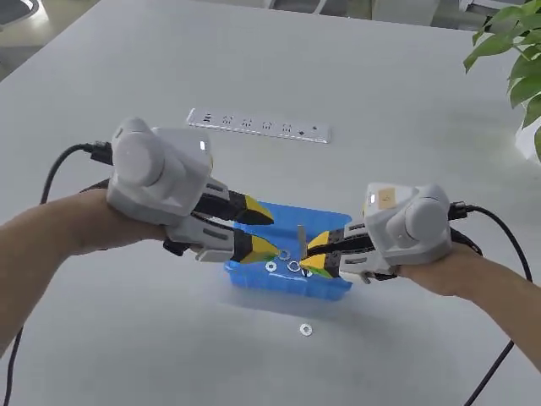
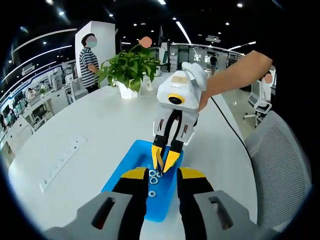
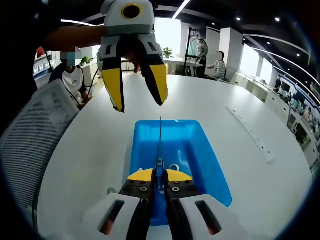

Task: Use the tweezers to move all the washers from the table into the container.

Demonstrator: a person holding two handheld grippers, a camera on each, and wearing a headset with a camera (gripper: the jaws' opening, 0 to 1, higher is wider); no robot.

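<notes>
A blue container (image 1: 331, 222) lies on the white table between my two grippers. My right gripper (image 1: 311, 256) is shut on thin metal tweezers (image 3: 160, 142), whose tips reach over the container floor (image 3: 190, 145). Washers (image 1: 293, 267) lie inside the container, among them one (image 3: 173, 167) right beside the tweezers. Another washer (image 1: 305, 329) rests on the table in front of the container. My left gripper (image 1: 272, 234) hangs open over the container's left end, holding nothing. In the left gripper view, its jaws frame the washers (image 2: 152, 174) and the right gripper (image 2: 175, 100).
A white power strip (image 1: 258, 125) lies beyond the container. A potted plant (image 1: 516, 51) stands at the far right corner of the table. Black cables trail from both grippers. An office chair (image 2: 280, 165) stands at the table's near side.
</notes>
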